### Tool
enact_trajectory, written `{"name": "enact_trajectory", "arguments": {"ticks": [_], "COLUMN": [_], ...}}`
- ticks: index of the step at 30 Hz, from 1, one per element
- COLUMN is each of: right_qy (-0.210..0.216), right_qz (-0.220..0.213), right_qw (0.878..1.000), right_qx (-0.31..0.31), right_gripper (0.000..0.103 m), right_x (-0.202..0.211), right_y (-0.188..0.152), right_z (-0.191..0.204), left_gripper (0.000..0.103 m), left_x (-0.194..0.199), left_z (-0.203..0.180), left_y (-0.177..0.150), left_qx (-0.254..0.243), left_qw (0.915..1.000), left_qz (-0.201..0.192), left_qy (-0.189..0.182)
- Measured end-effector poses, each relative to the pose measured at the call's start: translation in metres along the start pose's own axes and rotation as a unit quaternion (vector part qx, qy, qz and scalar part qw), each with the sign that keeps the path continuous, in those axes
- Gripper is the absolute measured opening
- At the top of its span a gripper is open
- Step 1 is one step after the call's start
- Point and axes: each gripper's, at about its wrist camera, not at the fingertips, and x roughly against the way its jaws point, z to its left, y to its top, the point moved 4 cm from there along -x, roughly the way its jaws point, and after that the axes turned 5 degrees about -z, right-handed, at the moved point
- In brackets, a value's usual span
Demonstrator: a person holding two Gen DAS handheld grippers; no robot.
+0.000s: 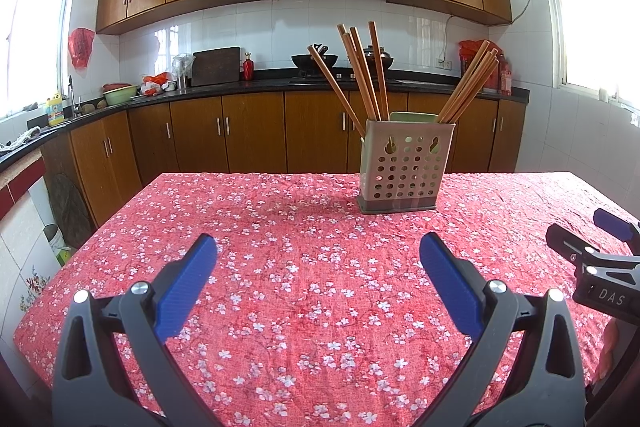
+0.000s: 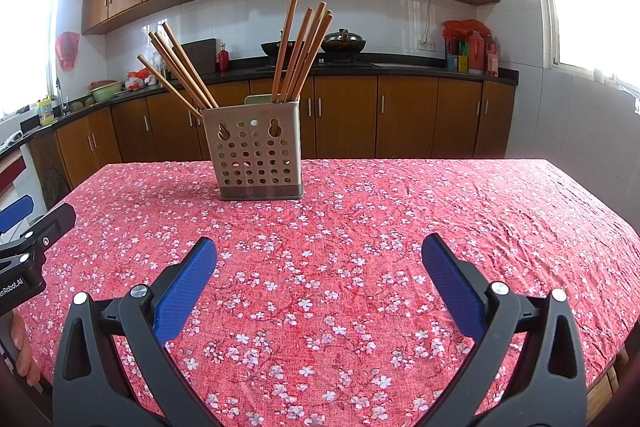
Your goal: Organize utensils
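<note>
- Left wrist view: the left gripper (image 1: 318,247) has its jaws spread wide and empty, above the red floral tablecloth (image 1: 280,287).
- The perforated holder (image 1: 404,171) stands ahead and a little to the right, well apart, with the chopsticks (image 1: 362,75) in two leaning bunches.
- Right wrist view: the right gripper (image 2: 319,247) is also spread and empty; the holder (image 2: 258,157) is ahead, a little left.
- Both grippers seem about equally near, and the chopsticks' long axis points up and outward, so I judge that a reach must come from above.

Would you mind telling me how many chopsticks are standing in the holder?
9 visible: four fanned left and five bunched right in the holder. Overlaps may hide more.
</note>
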Motion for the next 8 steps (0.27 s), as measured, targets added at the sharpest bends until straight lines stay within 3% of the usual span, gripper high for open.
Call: {"name": "enact_trajectory", "arguments": {"ticks": [8], "right_qy": [0.000], "right_qz": [0.000], "right_qw": [1.000], "right_qx": [0.000], "right_gripper": [0.101], "right_x": [0.0001], "right_y": [0.0002], "right_z": [-0.0002], "left_gripper": [0.099], "left_x": [-0.0014], "left_z": [0.0022], "left_y": [-0.0001], "left_qx": [-0.001], "left_qw": [1.0000], "left_qz": [0.006], "left_qy": [-0.001]}}
